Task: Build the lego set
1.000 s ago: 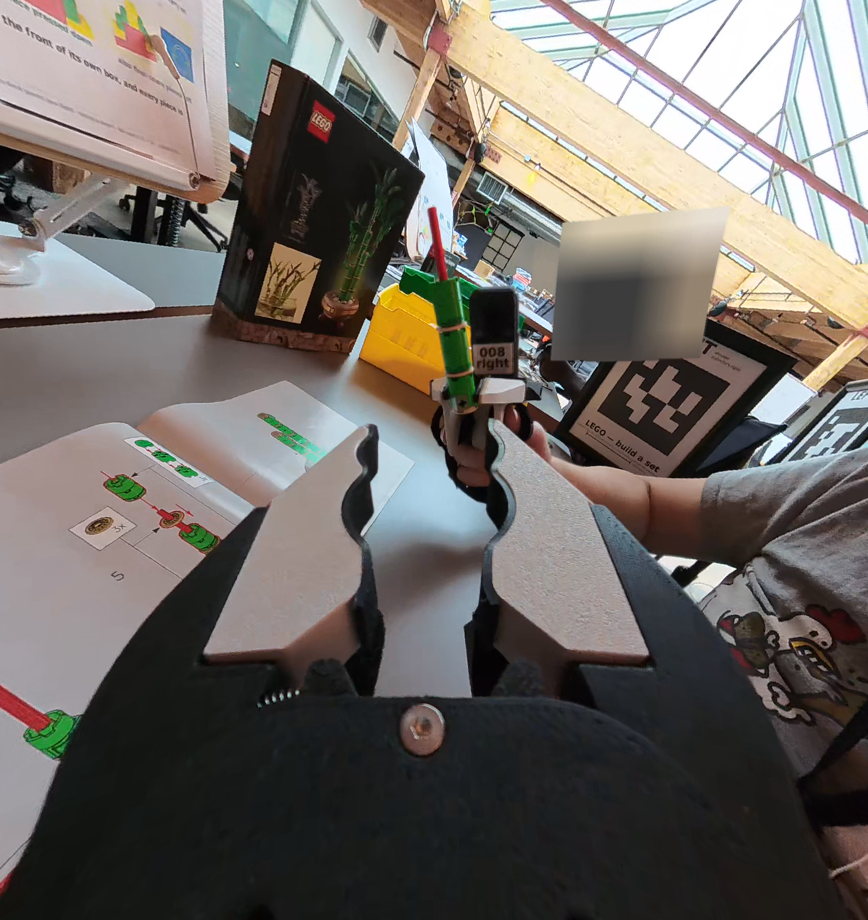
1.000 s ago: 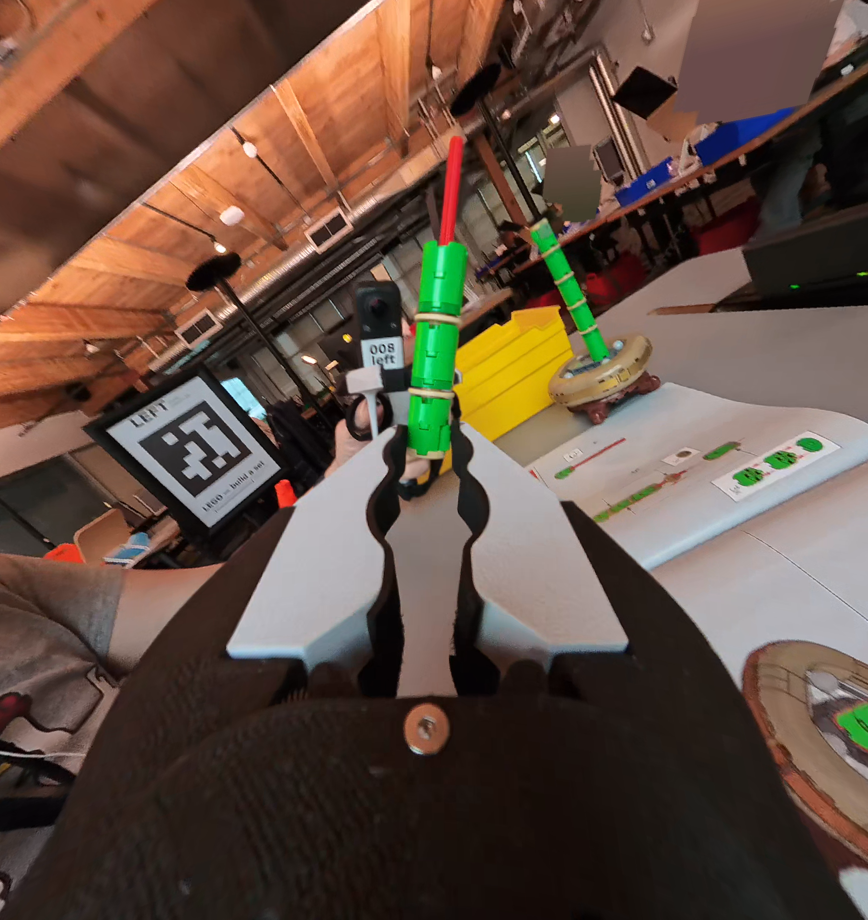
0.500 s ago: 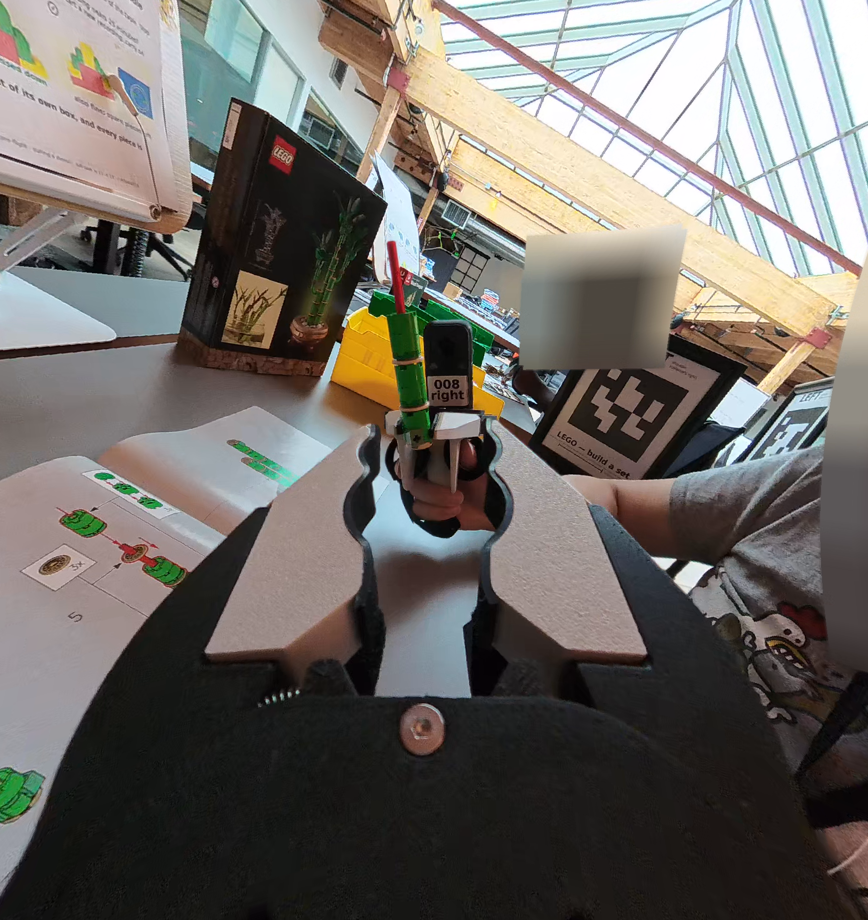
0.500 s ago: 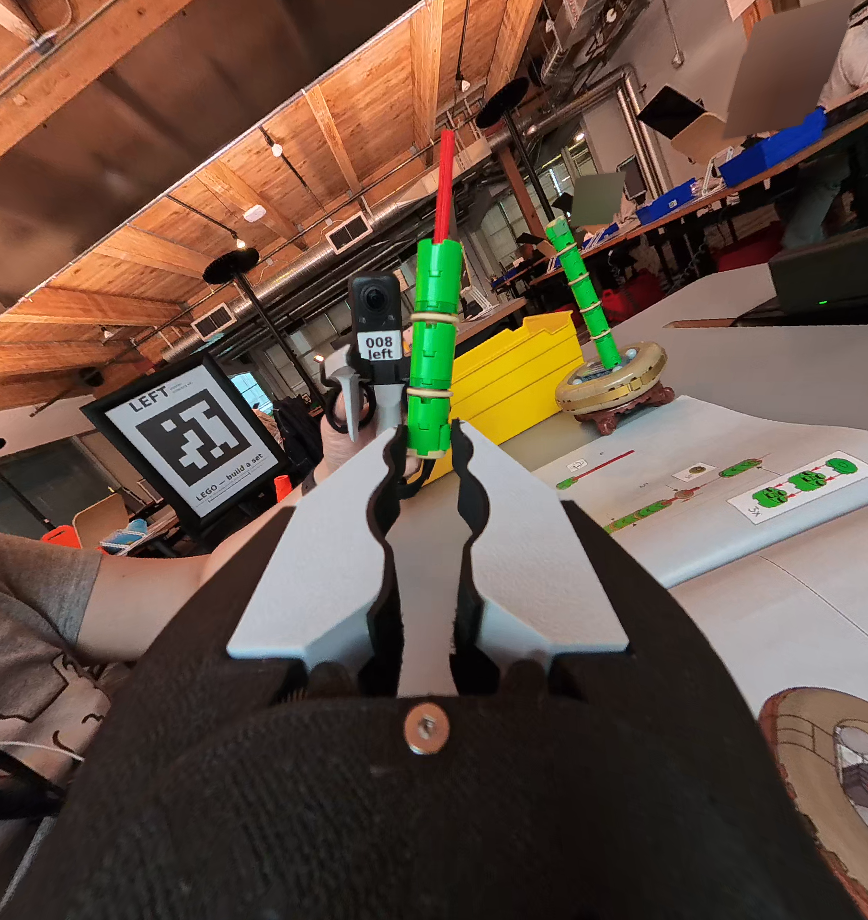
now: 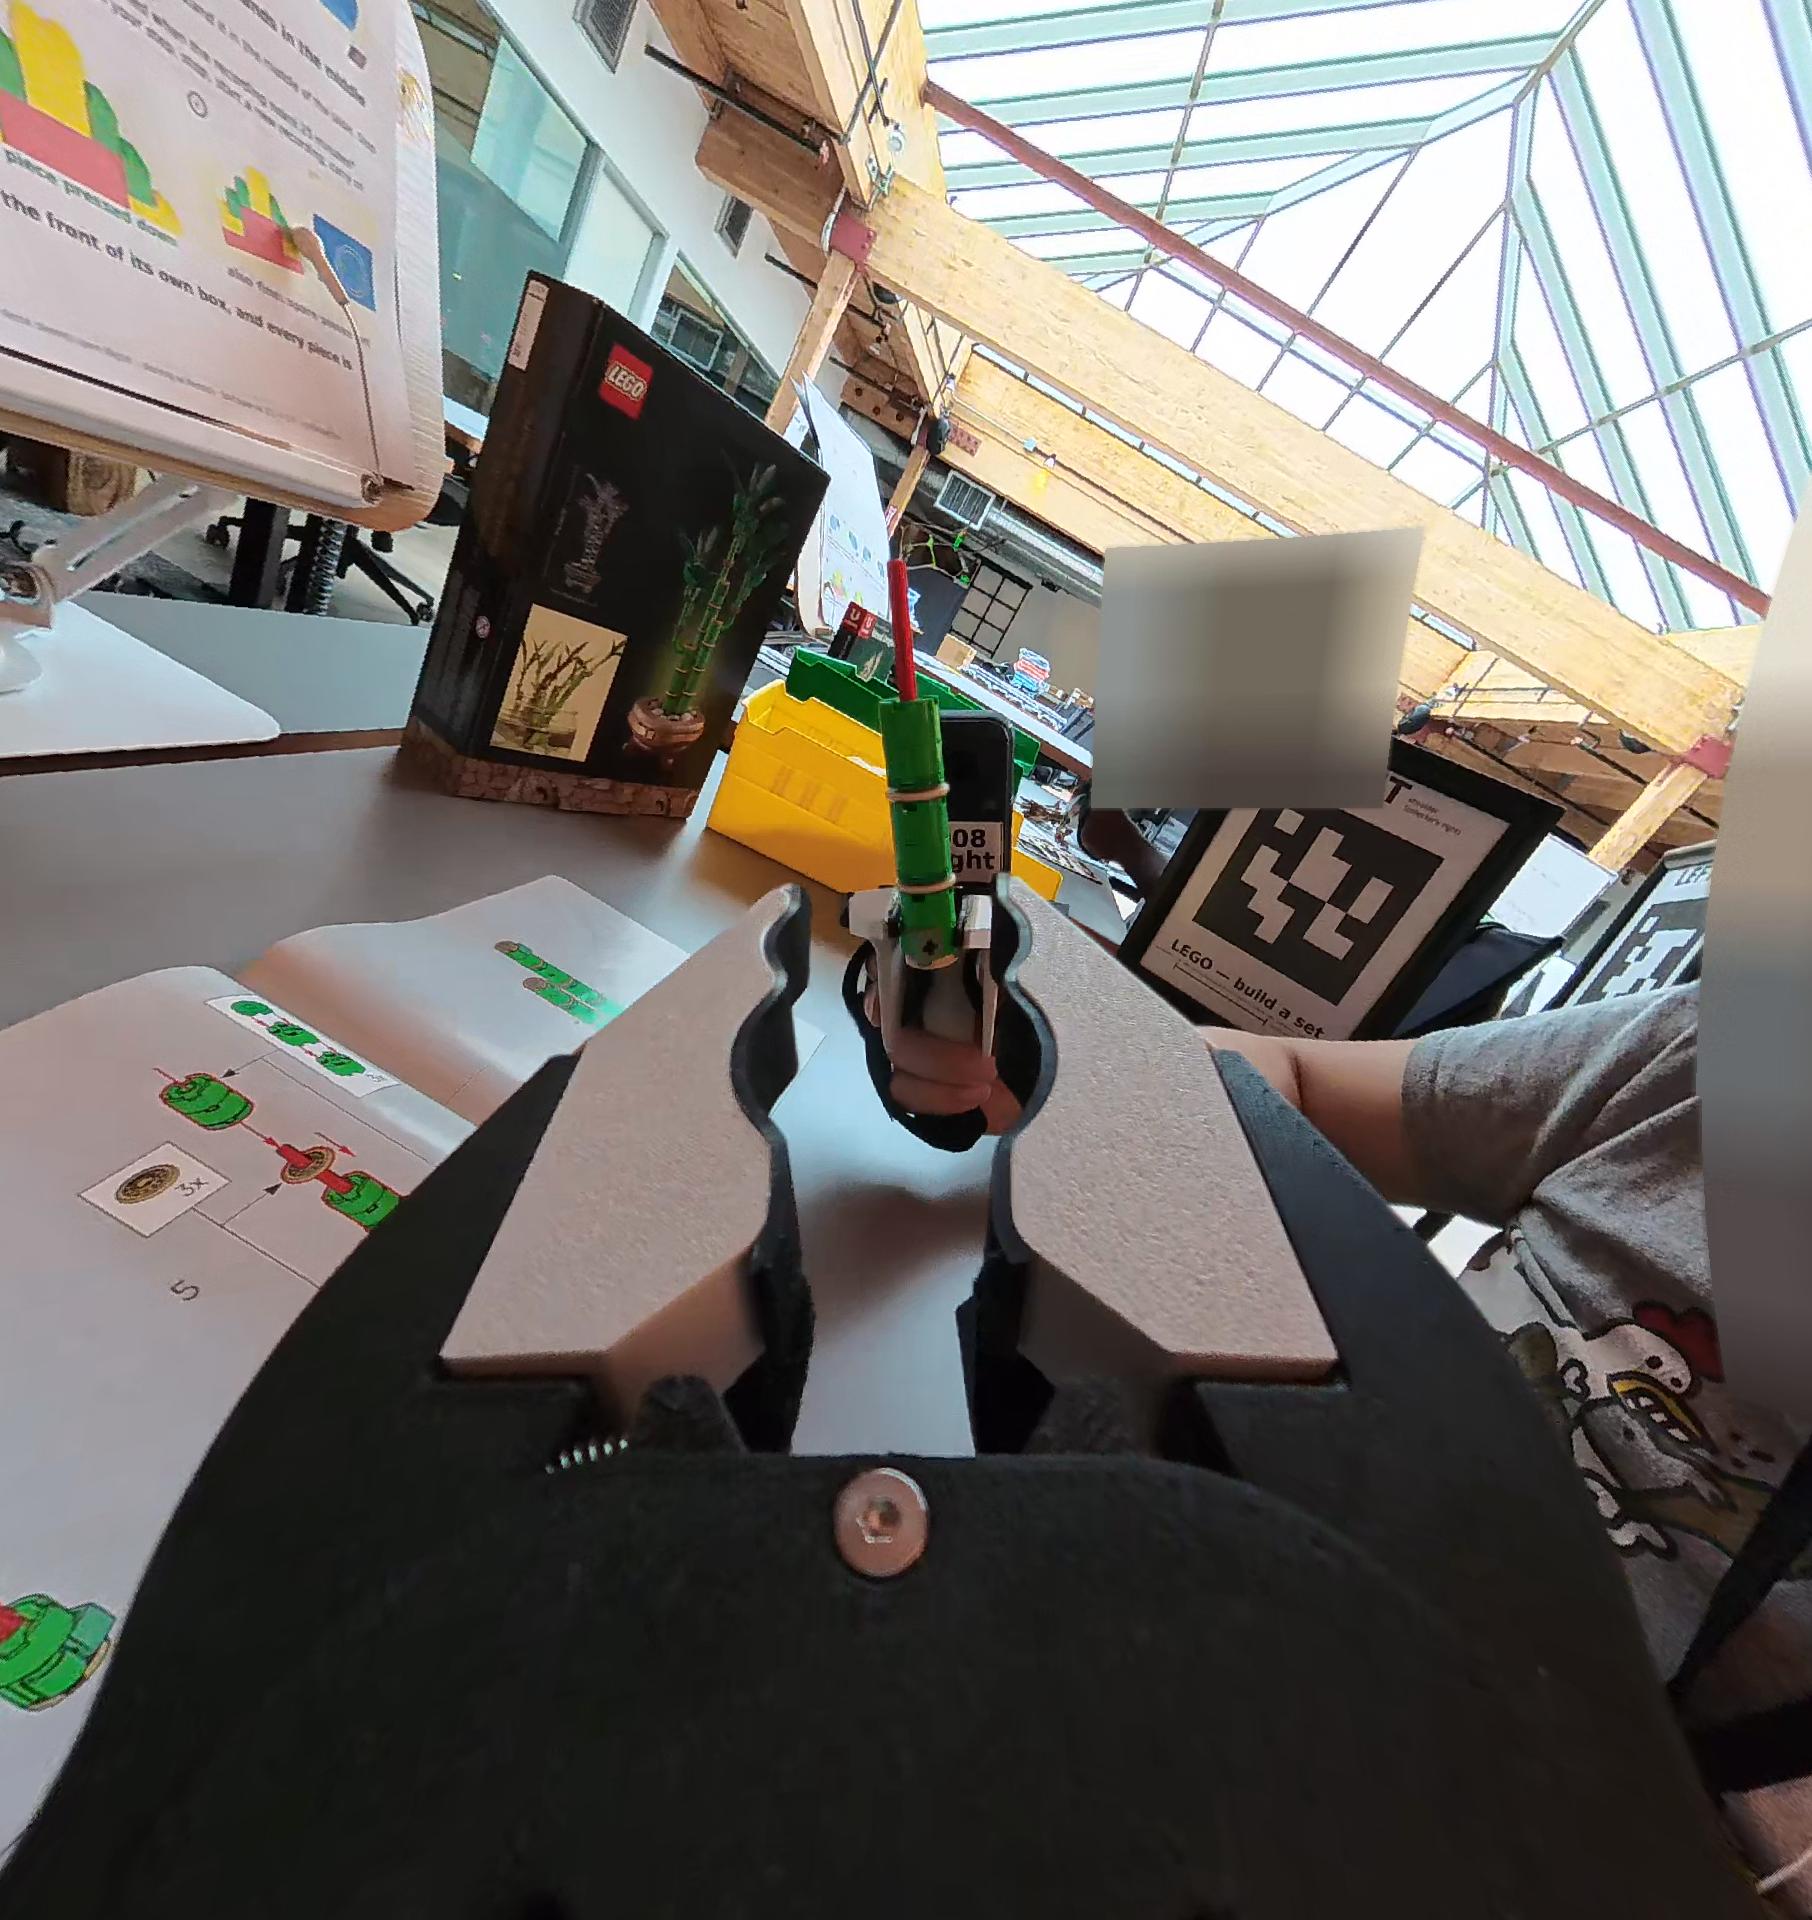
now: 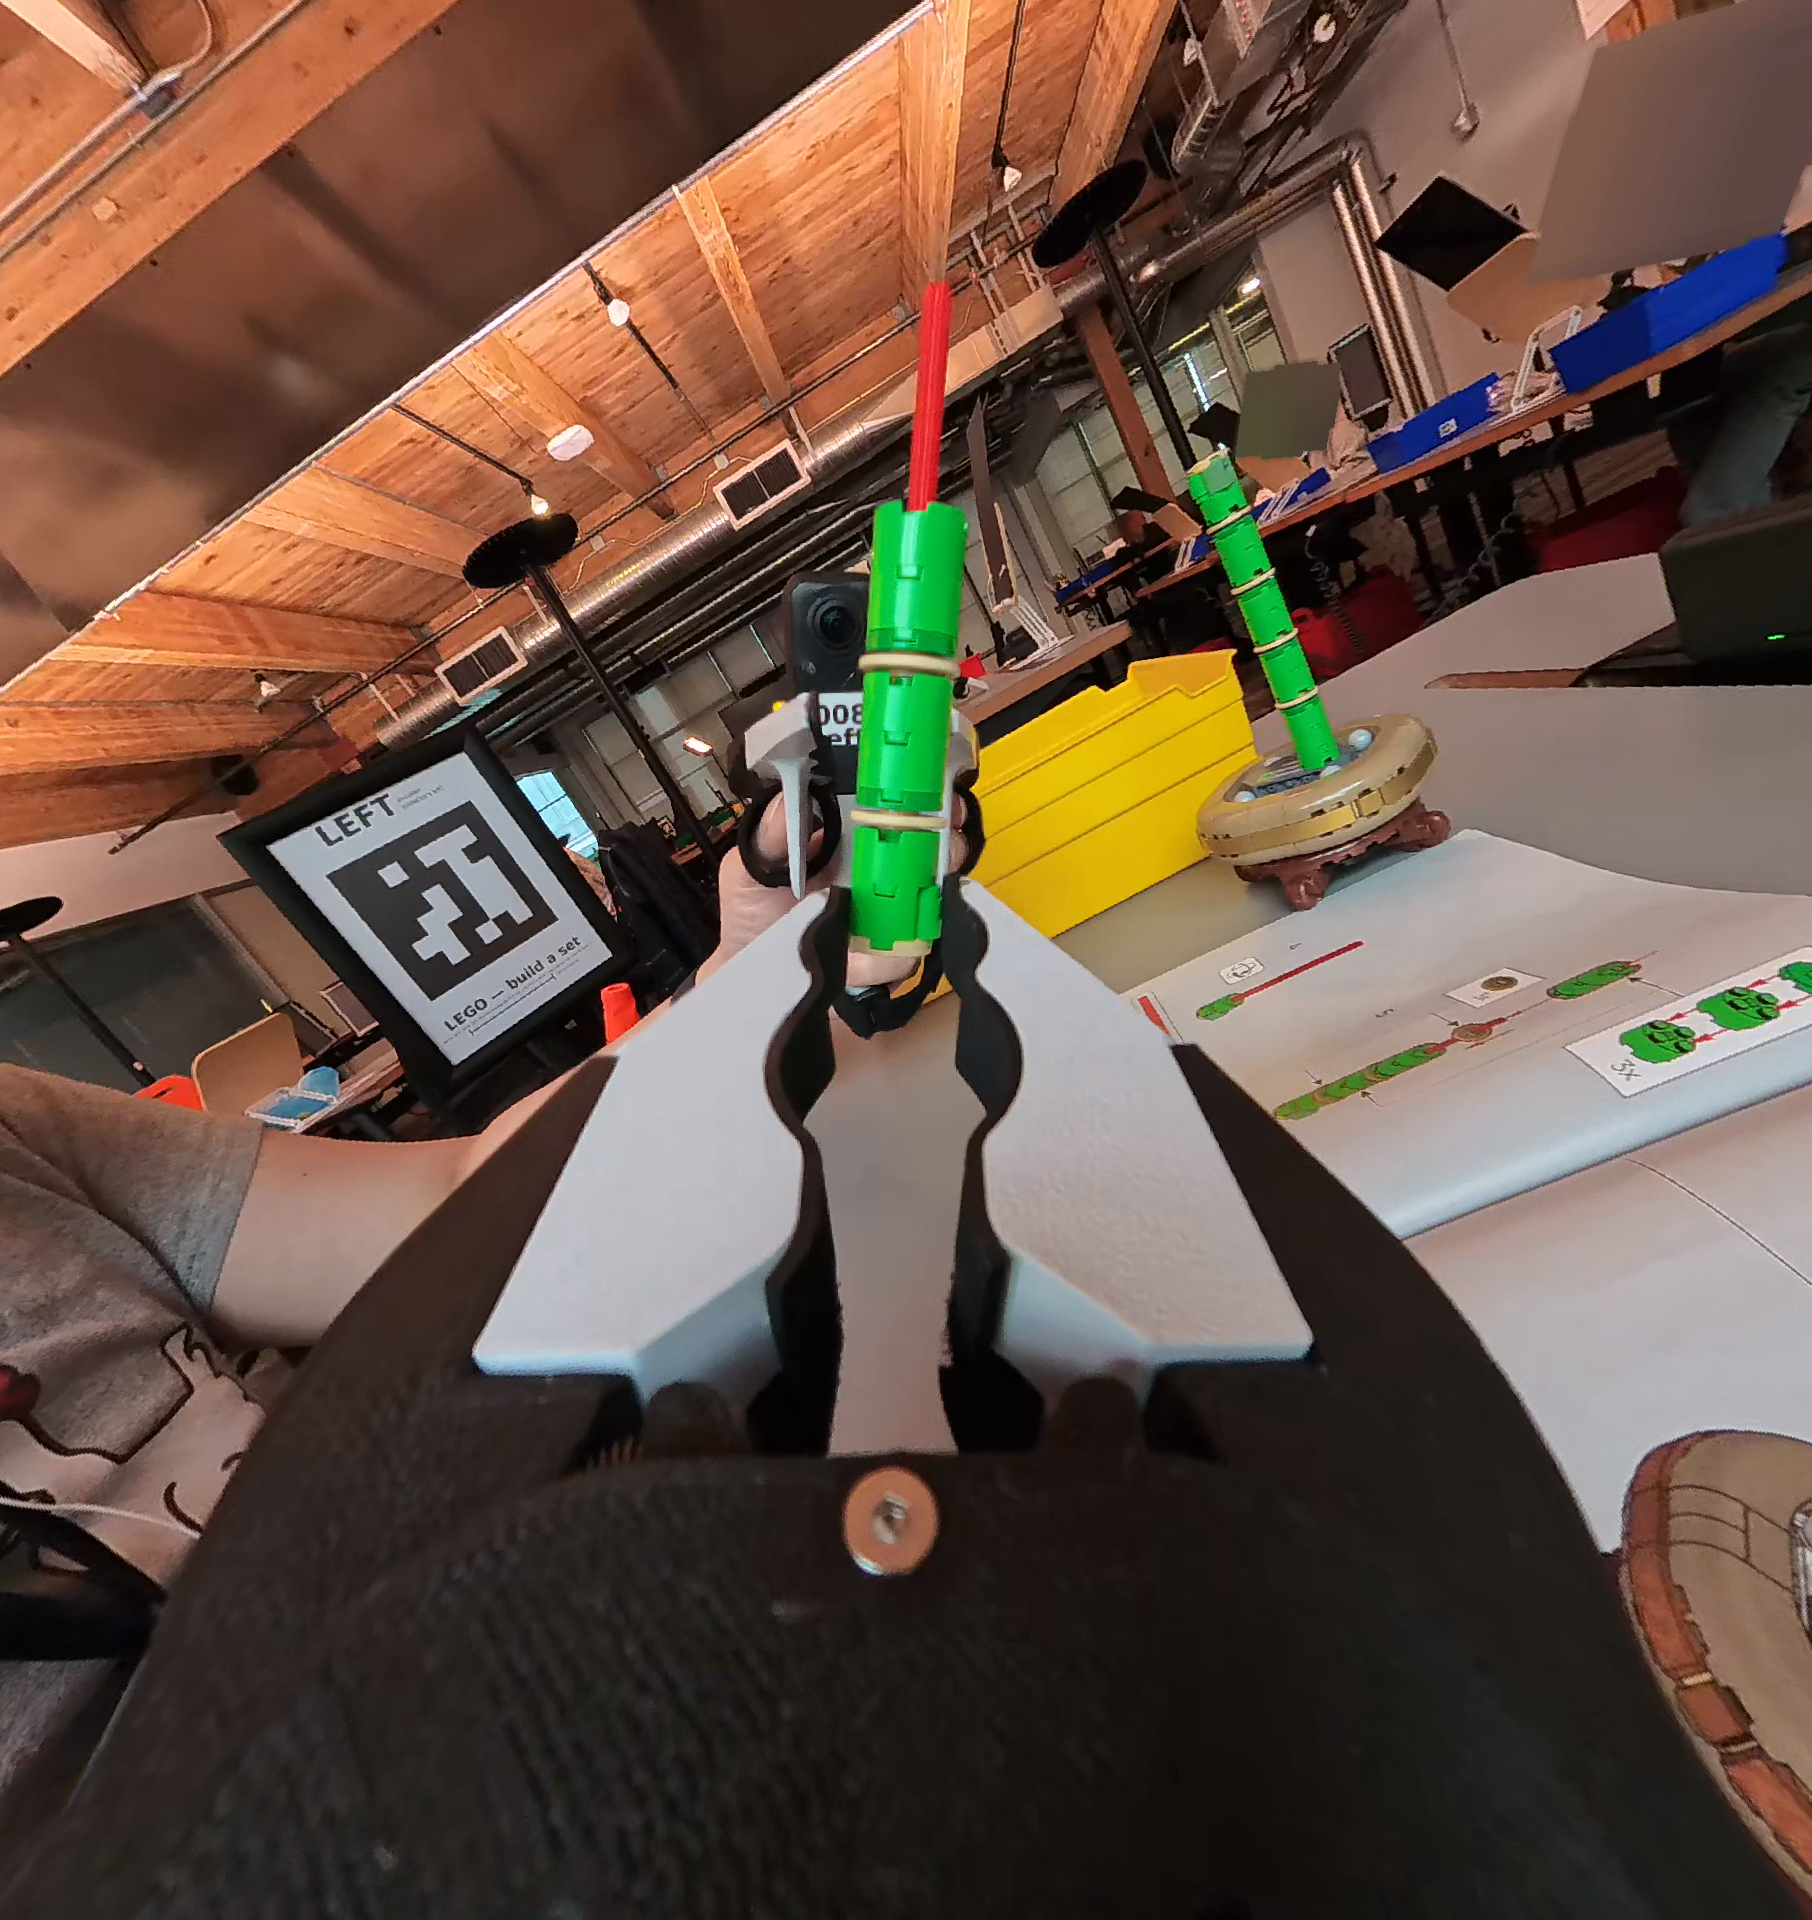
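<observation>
Green bamboo stalk [image 6: 897, 727]: upright at frame centre, a red axle [image 6: 928, 395] projecting from its top; its lower end is pinched between the tips of the right gripper [image 6: 891, 935].

Left gripper [image 5: 902, 914]: fingers spread apart, nothing held between them; seen lower centre of its own view, above the grey table [image 5: 154, 862].

Second green stalk [image 6: 1260, 613]: stood tilted in a tan round pot base [image 6: 1317, 800], right of centre.

Instruction booklet [image 5: 102, 1164]: laid open, lower left of the left view.

Black set box [image 5: 611, 561]: stood upright, upper centre-left, beside a yellow bin [image 5: 808, 790].
</observation>
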Demonstrator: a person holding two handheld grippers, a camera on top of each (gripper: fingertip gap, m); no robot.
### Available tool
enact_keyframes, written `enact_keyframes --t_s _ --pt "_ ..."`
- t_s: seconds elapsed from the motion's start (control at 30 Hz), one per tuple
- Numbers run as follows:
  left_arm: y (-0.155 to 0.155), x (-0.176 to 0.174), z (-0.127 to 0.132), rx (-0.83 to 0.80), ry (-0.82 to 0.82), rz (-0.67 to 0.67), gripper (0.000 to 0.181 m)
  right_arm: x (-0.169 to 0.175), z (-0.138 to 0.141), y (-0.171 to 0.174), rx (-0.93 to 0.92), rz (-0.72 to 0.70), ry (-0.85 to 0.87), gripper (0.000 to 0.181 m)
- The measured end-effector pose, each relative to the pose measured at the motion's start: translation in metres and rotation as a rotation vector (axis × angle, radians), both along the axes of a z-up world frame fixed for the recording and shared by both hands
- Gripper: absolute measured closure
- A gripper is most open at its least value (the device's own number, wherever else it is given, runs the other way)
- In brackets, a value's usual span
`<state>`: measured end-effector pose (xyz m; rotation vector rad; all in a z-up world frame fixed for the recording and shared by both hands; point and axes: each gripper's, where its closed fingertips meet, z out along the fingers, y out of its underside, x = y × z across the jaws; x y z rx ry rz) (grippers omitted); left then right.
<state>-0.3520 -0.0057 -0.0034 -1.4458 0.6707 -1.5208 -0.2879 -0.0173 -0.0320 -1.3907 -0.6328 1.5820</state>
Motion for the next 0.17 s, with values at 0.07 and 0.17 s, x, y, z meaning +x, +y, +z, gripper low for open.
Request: enact_keyframes --t_s 0.07,0.17 --pt "-0.0003 -0.0006 0.0015 -0.001 -0.009 -0.004 0.149 0.0007 0.0001 0.0018 -0.012 -0.002 0.011 0.165" --pt "-0.0009 -0.0008 0.0017 0.007 -0.006 -0.006 0.149 0.0005 -0.0004 0.0035 -0.027 -0.001 0.025 0.165"
